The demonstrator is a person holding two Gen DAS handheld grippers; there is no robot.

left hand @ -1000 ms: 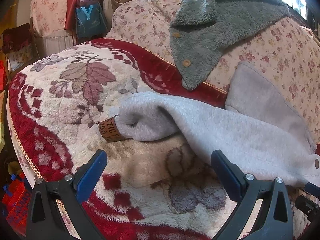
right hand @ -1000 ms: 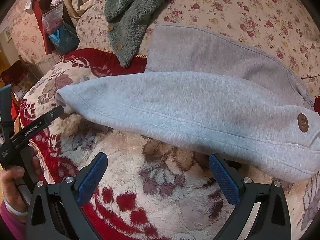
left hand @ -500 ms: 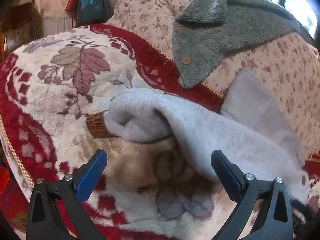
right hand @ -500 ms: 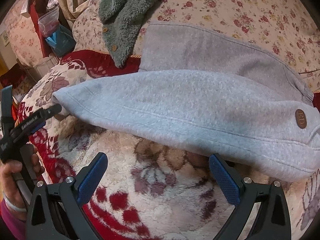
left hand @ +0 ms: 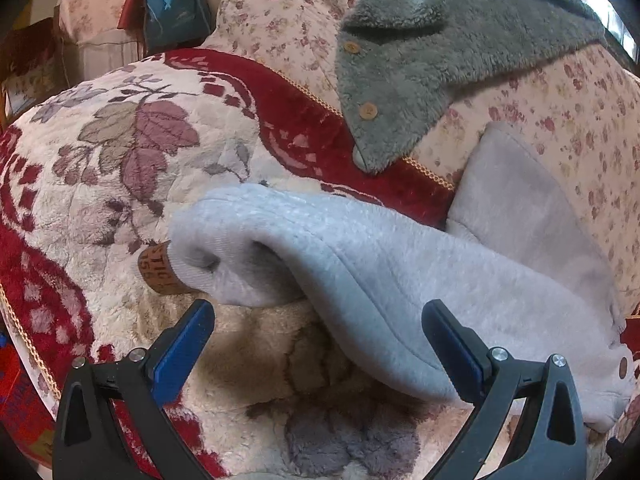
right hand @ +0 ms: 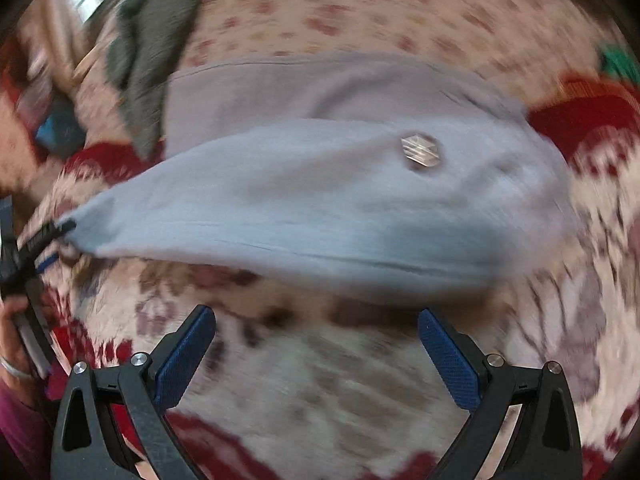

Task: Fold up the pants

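Note:
Light grey fleece pants (left hand: 400, 280) lie folded lengthwise across a red and cream floral blanket (left hand: 120, 152). The cuff end with a brown label (left hand: 158, 270) faces my left gripper (left hand: 318, 344), which is open and empty just short of it. In the blurred right wrist view the pants (right hand: 320, 192) stretch across the frame, with a round badge (right hand: 420, 150) near the waist. My right gripper (right hand: 316, 354) is open and empty just below the pants' near edge. The left gripper also shows there at the cuff (right hand: 44, 236).
A grey-green fuzzy jacket (left hand: 432, 64) with wooden buttons lies on the floral sheet (left hand: 560, 112) behind the pants. A blue bag (left hand: 172, 12) and red items stand at the far left. The blanket's edge (left hand: 24, 340) drops off at the left.
The right gripper has swung fast to the right toward the waist end, and its view is blurred. The left gripper has moved a little closer to the cuff. Both stay open.

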